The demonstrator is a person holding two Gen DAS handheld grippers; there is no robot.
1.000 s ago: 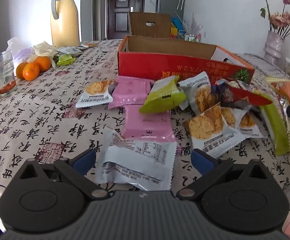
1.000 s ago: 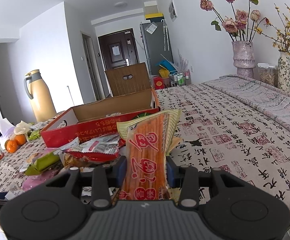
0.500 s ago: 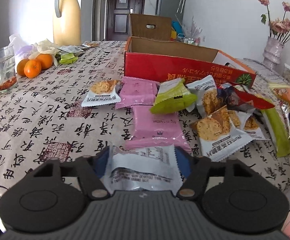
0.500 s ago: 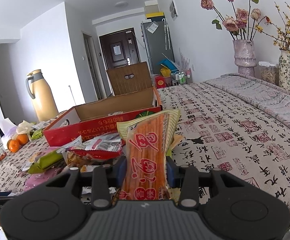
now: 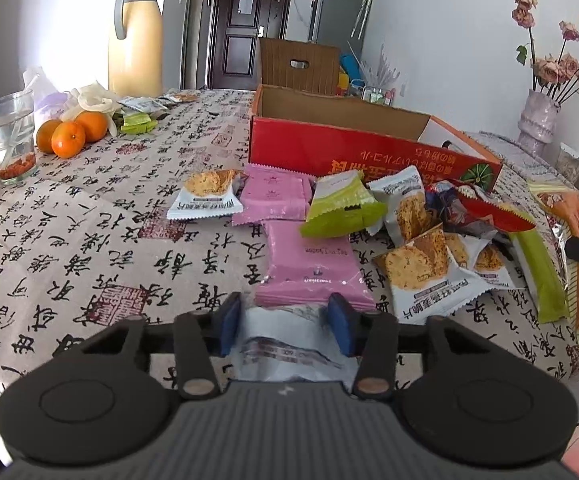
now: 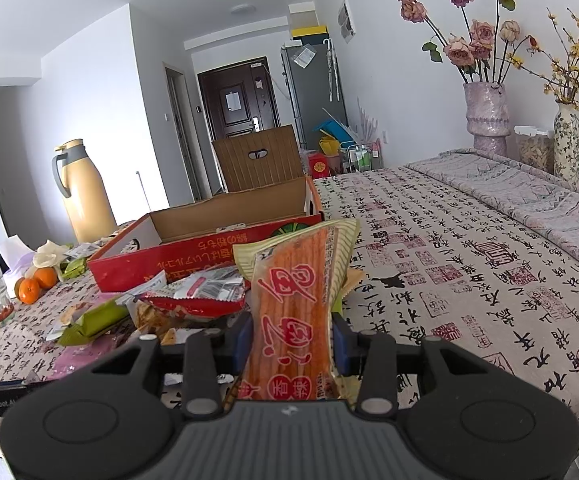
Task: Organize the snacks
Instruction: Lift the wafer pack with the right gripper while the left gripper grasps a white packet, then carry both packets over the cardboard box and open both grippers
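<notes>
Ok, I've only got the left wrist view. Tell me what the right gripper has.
Observer: The right gripper is shut on the long orange snack packet, which points toward the box.
Operator: Check inside the red box.
Observer: The red box shows bare cardboard floor; no snacks in the part I can see.
Operator: Report the table right of that packet.
Observer: Only patterned tablecloth there, with a folded grey quilt at the far edge.
</notes>
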